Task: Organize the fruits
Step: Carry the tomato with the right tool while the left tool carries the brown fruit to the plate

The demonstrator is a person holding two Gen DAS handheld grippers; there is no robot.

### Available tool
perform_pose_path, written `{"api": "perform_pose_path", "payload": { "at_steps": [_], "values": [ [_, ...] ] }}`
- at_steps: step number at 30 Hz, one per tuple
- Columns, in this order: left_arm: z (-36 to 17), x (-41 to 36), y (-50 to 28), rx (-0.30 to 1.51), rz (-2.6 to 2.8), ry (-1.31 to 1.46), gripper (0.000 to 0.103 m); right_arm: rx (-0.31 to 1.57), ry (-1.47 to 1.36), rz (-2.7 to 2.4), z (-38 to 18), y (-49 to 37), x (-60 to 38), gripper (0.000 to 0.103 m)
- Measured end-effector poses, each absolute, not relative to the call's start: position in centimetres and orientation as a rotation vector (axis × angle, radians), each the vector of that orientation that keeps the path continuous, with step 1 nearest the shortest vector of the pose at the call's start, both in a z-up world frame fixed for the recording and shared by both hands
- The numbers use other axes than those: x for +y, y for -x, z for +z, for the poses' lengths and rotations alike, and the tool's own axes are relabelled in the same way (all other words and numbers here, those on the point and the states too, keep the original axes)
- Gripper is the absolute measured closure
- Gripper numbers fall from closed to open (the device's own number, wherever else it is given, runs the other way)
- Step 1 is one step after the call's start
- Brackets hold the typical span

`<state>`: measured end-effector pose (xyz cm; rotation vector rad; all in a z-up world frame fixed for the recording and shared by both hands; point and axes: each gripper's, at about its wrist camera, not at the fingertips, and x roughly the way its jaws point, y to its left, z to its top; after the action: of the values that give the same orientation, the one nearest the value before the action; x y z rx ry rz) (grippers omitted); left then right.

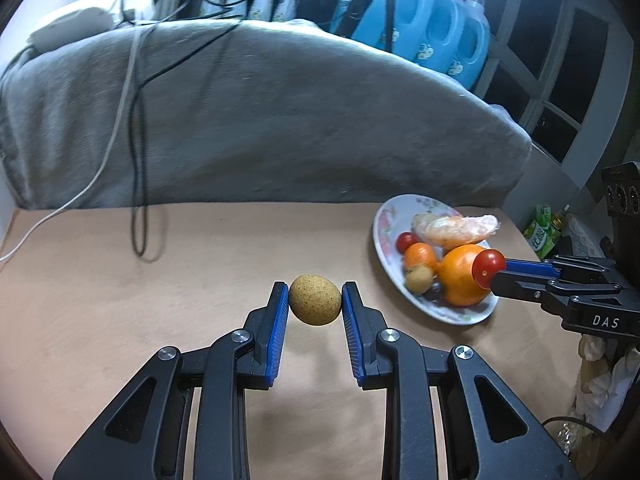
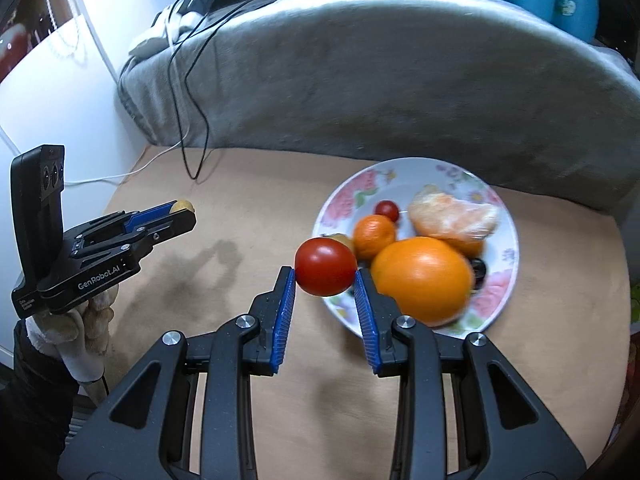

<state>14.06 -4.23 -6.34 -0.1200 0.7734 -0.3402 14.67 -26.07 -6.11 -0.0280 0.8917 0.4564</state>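
Observation:
My left gripper [image 1: 315,300] is shut on a small tan speckled fruit [image 1: 315,299] held above the brown table [image 1: 160,280]. The same gripper [image 2: 185,210] shows at the left of the right wrist view, with the tan fruit [image 2: 182,205] at its tips. Over the near rim of the floral plate [image 2: 352,196], my right gripper [image 2: 325,274] is shut on a red cherry tomato [image 2: 325,266]. On the plate lie a big orange [image 2: 424,278], a small orange [image 2: 374,236], a peeled citrus [image 2: 454,216], a second cherry tomato [image 2: 387,210] and dark small fruits. The right gripper [image 1: 489,272] with its tomato [image 1: 488,266] hangs before the plate [image 1: 386,220].
A grey blanket-covered mound [image 1: 280,120] rises behind the table, with black and white cables [image 1: 136,184] hanging over it onto the tabletop. Blue detergent bottles [image 1: 440,20] stand behind. A gloved hand [image 2: 84,320] holds the left gripper. Bare tabletop lies left of the plate.

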Motion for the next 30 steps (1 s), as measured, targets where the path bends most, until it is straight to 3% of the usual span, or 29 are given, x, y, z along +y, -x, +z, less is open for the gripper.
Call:
{"api": "perform_pose_path", "payload": {
  "at_steps": [30],
  "values": [
    [-6.3,-14.0,-19.0,0.796,-0.452,0.036,0.077,0.831,0.014,0.416,-5.2,-16.9,-30.6,0.077]
  ]
}}
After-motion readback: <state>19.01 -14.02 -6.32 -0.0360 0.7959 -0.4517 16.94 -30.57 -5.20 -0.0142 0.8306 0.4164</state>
